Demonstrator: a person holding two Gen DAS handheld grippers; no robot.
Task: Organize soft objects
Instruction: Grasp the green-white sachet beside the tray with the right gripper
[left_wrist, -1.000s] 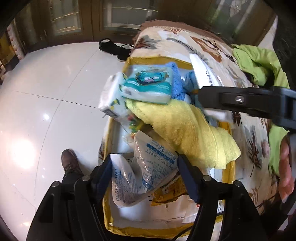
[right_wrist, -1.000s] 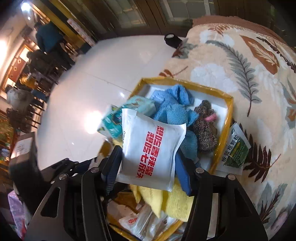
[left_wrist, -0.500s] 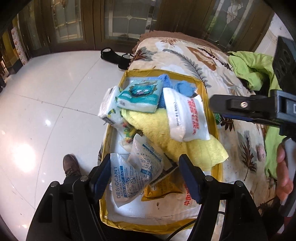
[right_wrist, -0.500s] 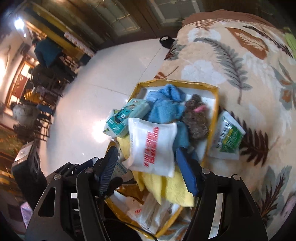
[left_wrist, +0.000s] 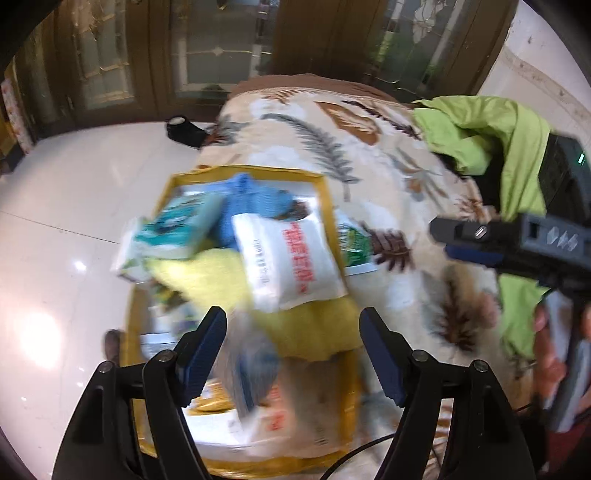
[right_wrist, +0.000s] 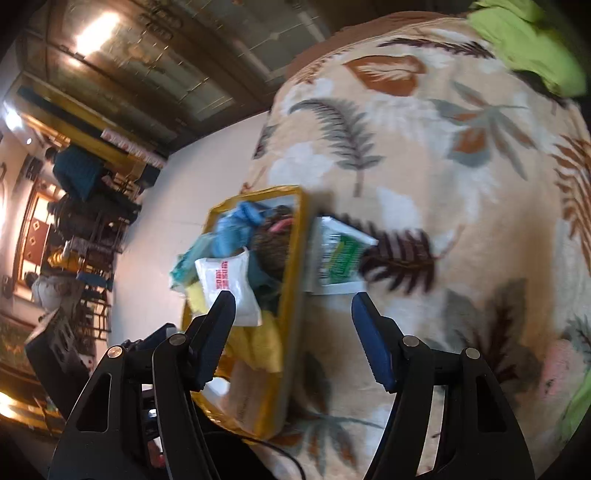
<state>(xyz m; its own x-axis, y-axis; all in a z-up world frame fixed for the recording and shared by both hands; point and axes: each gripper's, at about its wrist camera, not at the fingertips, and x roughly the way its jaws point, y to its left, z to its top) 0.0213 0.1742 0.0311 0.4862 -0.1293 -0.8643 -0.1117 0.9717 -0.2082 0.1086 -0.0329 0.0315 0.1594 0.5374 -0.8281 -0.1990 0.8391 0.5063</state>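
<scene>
A yellow-rimmed box (left_wrist: 325, 206) (right_wrist: 295, 280) sits on a leaf-patterned blanket, piled with soft things: a yellow towel (left_wrist: 221, 280), a blue cloth (left_wrist: 255, 199), a teal tissue pack (left_wrist: 181, 229), a white pouch with red print (left_wrist: 291, 266) (right_wrist: 229, 284) on top, and a brown plush (right_wrist: 275, 240). A blurred desiccant packet (left_wrist: 255, 365) lies in the box between my left gripper's (left_wrist: 291, 350) open fingers. My right gripper (right_wrist: 291, 332) is open and empty, above the box's right edge. A green-and-white packet (right_wrist: 340, 258) (left_wrist: 354, 247) lies on the blanket beside the box.
A lime-green garment (left_wrist: 480, 129) lies at the blanket's far right. The blanket (right_wrist: 461, 166) spreads right of the box. White tiled floor (left_wrist: 74, 184) lies left, with a black shoe (left_wrist: 184, 129) by the bed. The right gripper's body (left_wrist: 517, 247) shows at right in the left wrist view.
The right gripper let go of the white red-print pouch, which now lies on the pile, and pulled back to the right. The left gripper opened, released the desiccant packet and drew back.
</scene>
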